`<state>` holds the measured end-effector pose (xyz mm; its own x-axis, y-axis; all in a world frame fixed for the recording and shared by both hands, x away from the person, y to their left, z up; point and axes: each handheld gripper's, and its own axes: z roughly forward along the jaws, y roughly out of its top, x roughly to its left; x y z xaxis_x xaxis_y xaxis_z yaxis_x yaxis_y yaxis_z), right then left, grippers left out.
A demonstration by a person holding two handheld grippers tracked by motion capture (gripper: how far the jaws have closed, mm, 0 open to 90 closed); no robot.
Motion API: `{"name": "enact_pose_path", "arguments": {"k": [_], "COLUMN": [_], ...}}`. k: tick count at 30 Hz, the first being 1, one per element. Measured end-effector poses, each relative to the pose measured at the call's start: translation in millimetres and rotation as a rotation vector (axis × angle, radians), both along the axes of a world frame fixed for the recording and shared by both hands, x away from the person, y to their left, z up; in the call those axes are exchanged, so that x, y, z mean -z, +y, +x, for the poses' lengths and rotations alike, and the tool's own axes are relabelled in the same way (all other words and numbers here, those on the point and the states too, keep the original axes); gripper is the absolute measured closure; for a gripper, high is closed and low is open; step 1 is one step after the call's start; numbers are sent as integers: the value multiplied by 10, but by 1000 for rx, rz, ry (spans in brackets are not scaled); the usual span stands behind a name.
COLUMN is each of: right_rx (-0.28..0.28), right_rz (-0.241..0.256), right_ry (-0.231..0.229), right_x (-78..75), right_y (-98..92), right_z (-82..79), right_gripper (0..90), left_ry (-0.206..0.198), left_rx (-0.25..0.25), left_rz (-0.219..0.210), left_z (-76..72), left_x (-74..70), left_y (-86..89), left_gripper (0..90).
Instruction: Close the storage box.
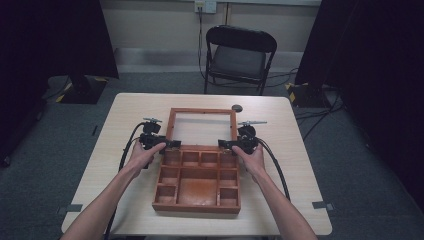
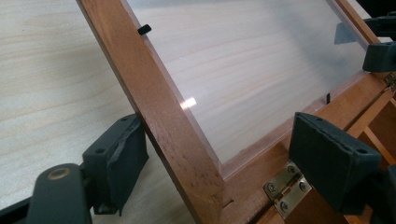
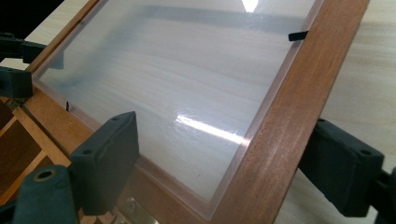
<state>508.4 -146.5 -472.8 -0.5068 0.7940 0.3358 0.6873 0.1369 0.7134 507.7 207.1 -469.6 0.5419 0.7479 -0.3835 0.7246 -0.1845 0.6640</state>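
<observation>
A brown wooden box [image 1: 196, 206] with several empty compartments lies on the table, its lid [image 1: 202, 111] swung open behind it. The lid is a wooden frame [image 2: 159, 107] around a clear pane [image 2: 252, 74], joined to the box by a brass hinge [image 2: 286, 186]. My left gripper [image 1: 165, 144] is open and straddles the lid's left rail near the hinge: one jaw is outside the rail, the other over the hinge corner. My right gripper [image 1: 227, 145] is open and straddles the right rail [image 3: 285, 121], one jaw over the pane [image 3: 177, 70], one outside.
The light wooden table [image 1: 280, 165] has bare room on both sides of the box. A small dark round object [image 1: 237, 108] lies just past the lid's far right corner. A black folding chair [image 1: 239, 55] stands beyond the far edge.
</observation>
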Motion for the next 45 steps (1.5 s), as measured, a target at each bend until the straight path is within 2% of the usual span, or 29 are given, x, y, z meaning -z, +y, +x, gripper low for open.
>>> {"name": "enact_pose_path", "arguments": {"k": [4, 11, 17, 25, 30, 34, 45], "right_rx": [-3, 11, 15, 14, 12, 8, -6], "right_rz": [1, 0, 0, 37, 38, 39, 49], "right_ry": [-2, -31, -45, -59, -74, -81, -103], "right_x": [-11, -72, -96, -186, -230, -256, -358], "right_y": [-7, -33, -31, -62, -67, -73, -88], "right_z": [-4, -21, -34, -62, -87, -107, -166], "right_gripper": [168, 235, 234, 255, 262, 262, 262], "left_ry": [6, -31, -49, -80, -92, -99, -139], "left_rx": [4, 13, 11, 4, 1, -4, -15], "left_rz": [-11, 6, -2, -32, -29, -8, -25], "left_z": [2, -16, -23, -34, -53, -89, -136], "left_x": [7, -26, -38, -107, -144, -177, -274], "left_y": [-7, -17, -16, 35, 43, 30, 69], "left_gripper": [190, 209, 217, 268, 295, 296, 337]}}
